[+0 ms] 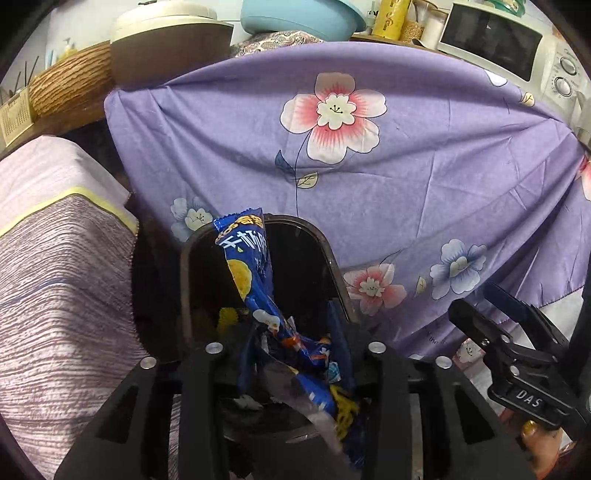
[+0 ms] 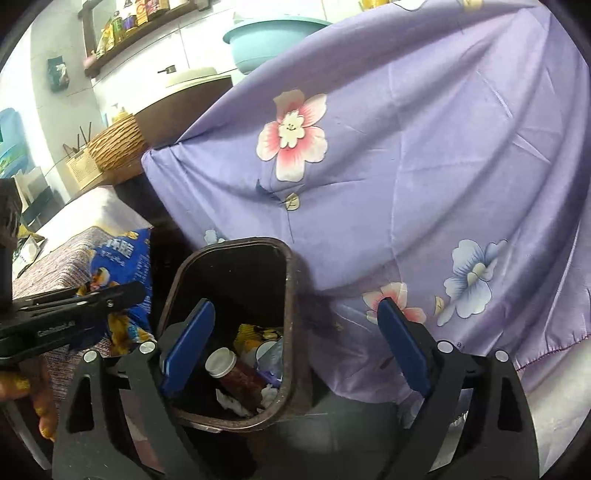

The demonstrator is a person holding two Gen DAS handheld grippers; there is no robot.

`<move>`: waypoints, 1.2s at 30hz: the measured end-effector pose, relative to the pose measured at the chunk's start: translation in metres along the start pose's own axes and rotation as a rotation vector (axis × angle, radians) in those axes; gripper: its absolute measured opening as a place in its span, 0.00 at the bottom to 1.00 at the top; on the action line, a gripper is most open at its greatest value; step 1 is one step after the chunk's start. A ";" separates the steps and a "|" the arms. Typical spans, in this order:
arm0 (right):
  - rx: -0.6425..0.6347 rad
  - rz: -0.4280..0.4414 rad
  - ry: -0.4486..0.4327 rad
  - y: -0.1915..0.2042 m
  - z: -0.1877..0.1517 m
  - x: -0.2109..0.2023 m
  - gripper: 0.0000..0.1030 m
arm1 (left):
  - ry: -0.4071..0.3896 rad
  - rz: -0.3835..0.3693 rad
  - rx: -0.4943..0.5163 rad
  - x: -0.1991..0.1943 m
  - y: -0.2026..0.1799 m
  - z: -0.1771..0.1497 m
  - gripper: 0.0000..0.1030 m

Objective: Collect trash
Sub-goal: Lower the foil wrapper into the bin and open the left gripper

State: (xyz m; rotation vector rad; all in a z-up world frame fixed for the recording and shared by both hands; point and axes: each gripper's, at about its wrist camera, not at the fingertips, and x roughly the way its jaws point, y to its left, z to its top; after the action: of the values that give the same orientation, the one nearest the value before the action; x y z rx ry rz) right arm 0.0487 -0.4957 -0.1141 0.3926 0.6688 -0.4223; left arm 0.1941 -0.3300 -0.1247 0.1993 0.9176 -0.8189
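Observation:
My left gripper (image 1: 295, 347) is shut on a crumpled blue and yellow snack wrapper (image 1: 255, 269) and holds it above the brown trash bin (image 1: 332, 258). In the right wrist view the same left gripper (image 2: 122, 295) holds the wrapper (image 2: 125, 258) just left of the bin (image 2: 291, 332). My right gripper (image 2: 295, 325) is open and empty over the bin's right side. Inside the bin lie a brown bottle with a white cap (image 2: 236, 373), yellow packets (image 2: 251, 334) and crumpled paper. My right gripper also shows at the right in the left wrist view (image 1: 491, 306).
A purple flowered cloth (image 1: 369, 166) hangs over a table behind the bin. A striped cloth-covered seat (image 1: 55, 277) stands left of the bin. A woven basket (image 1: 66, 85), a rice cooker (image 1: 166, 44), a teal basin (image 1: 295, 18) and a microwave (image 1: 517, 48) sit above.

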 end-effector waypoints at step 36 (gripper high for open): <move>-0.186 0.187 -0.011 0.110 0.019 -0.010 0.86 | -0.314 0.146 -0.096 -0.179 0.059 -0.037 0.95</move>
State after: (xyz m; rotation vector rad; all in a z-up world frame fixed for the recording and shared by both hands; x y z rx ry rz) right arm 0.1054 -0.4099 -0.0706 0.2733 0.6487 -0.1821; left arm 0.1526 -0.1743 -0.0198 0.0503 0.6367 -0.6470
